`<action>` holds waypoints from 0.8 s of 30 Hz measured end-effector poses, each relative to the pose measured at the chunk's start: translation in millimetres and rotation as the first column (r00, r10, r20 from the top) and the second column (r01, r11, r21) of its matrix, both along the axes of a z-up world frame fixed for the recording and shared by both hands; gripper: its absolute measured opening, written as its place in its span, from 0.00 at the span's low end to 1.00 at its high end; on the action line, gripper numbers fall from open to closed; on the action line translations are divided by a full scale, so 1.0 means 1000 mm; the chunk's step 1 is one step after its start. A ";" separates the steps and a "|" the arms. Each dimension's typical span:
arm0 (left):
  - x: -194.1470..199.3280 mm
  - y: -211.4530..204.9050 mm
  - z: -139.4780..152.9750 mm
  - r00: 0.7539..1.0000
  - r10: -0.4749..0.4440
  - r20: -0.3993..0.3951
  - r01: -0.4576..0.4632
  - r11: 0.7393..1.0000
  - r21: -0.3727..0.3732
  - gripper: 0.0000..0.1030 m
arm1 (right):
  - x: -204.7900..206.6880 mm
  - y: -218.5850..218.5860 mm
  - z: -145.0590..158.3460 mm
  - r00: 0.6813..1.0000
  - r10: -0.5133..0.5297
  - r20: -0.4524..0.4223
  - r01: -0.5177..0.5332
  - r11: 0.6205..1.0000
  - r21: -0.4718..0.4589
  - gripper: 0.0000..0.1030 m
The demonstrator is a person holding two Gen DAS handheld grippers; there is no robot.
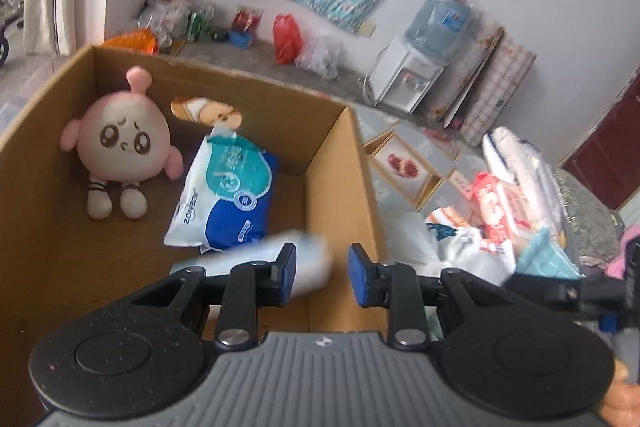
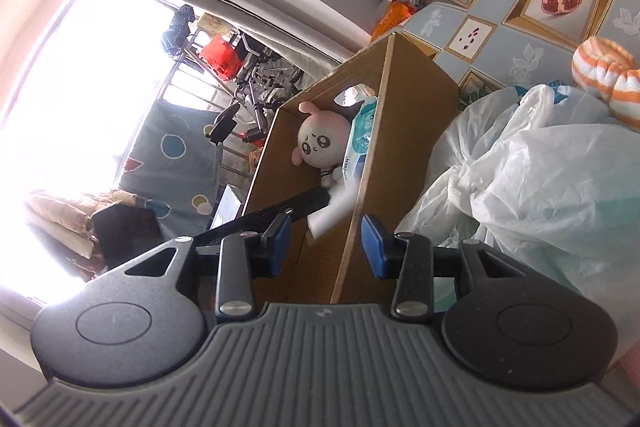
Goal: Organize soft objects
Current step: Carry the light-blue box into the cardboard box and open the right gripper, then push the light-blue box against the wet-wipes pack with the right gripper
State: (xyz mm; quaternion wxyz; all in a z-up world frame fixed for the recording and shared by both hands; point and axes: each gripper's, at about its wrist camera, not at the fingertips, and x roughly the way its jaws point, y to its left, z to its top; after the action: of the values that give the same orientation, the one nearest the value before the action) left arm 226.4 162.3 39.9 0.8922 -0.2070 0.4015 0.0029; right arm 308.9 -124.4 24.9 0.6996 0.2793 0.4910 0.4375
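In the left wrist view a cardboard box (image 1: 328, 163) holds a pink plush doll (image 1: 120, 143) sitting at its far left, with a blue-and-white wipes pack (image 1: 228, 195) lying just to the doll's right. Nearer, a blurred pale packet (image 1: 308, 259) sits inside the box between the spread fingers of the left gripper (image 1: 322, 275), touching neither pad as far as can be told. Further right, the right gripper (image 2: 326, 245) hangs wide and empty above the box wall, beside a white plastic bag (image 2: 540, 179) and an orange-striped plush (image 2: 604, 75)

One cardboard box (image 1: 332, 163), one pink plush doll (image 1: 120, 143), two tissue packs (image 1: 228, 187), one striped plush (image 2: 604, 75)
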 end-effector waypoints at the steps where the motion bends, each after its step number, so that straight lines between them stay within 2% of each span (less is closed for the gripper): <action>1: 0.003 0.001 -0.002 1.000 0.001 -0.013 -0.001 1.000 -0.013 0.28 | 0.001 0.000 -0.002 1.000 -0.003 -0.006 0.003 1.000 -0.001 0.38; 4: -0.001 0.000 0.000 1.000 0.010 -0.001 -0.010 1.000 -0.029 0.32 | 0.002 -0.003 -0.004 1.000 -0.009 -0.008 0.009 1.000 -0.019 0.38; 6: -0.010 0.001 0.008 0.999 0.020 0.025 -0.019 1.000 -0.022 0.50 | 0.002 -0.004 -0.002 1.000 0.000 0.000 0.000 0.999 -0.035 0.39; 8: -0.027 0.005 0.021 0.998 0.052 0.047 -0.052 0.999 -0.007 0.59 | -0.002 -0.002 0.006 1.000 0.017 0.023 -0.016 0.998 -0.055 0.40; 10: -0.047 0.010 0.037 0.993 0.075 0.086 -0.076 0.997 0.006 0.65 | -0.011 0.007 0.020 0.994 0.062 0.091 -0.054 0.995 -0.087 0.42; 12: -0.068 0.018 0.054 0.988 0.103 0.113 -0.105 0.994 0.018 0.83 | -0.021 0.020 0.038 0.978 0.120 0.171 -0.097 0.986 -0.136 0.46; 14: -0.095 0.030 0.072 0.975 0.152 0.160 -0.157 0.987 0.022 0.86 | -0.037 0.038 0.058 0.938 0.211 0.273 -0.157 0.966 -0.207 0.57; 15: -0.108 0.037 0.081 0.968 0.173 0.184 -0.181 0.983 0.026 0.90 | -0.047 0.050 0.067 0.906 0.263 0.331 -0.182 0.949 -0.257 0.60; 16: -0.121 0.044 0.089 0.959 0.197 0.204 -0.206 0.978 0.027 0.92 | -0.057 0.061 0.075 0.868 0.318 0.381 -0.205 0.929 -0.308 0.66; 18: -0.146 0.057 0.099 0.937 0.244 0.250 -0.258 0.966 0.023 0.98 | -0.075 0.086 0.086 0.782 0.425 0.455 -0.248 0.883 -0.400 0.72; 19: -0.158 0.063 0.102 0.924 0.265 0.275 -0.283 0.959 0.027 0.98 | -0.083 0.101 0.089 0.735 0.486 0.473 -0.275 0.851 -0.447 0.75; 21: -0.179 0.073 0.104 0.905 0.298 0.304 -0.326 0.944 0.047 1.00 | -0.094 0.133 0.091 0.673 0.581 0.457 -0.332 0.790 -0.516 0.76; 22: -0.187 0.076 0.104 0.896 0.313 0.314 -0.345 0.937 0.052 1.00 | -0.097 0.150 0.088 0.665 0.612 0.428 -0.357 0.764 -0.537 0.76; 24: -0.200 0.082 0.098 0.886 0.332 0.323 -0.368 0.928 0.056 1.00 | -0.098 0.184 0.079 0.681 0.654 0.330 -0.422 0.719 -0.552 0.76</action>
State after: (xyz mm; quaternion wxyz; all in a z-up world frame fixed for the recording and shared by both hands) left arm 26.7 243.9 137.9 0.9390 -0.2219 0.2126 0.1547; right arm 210.6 59.8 103.4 0.6801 -0.1693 0.4359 0.5647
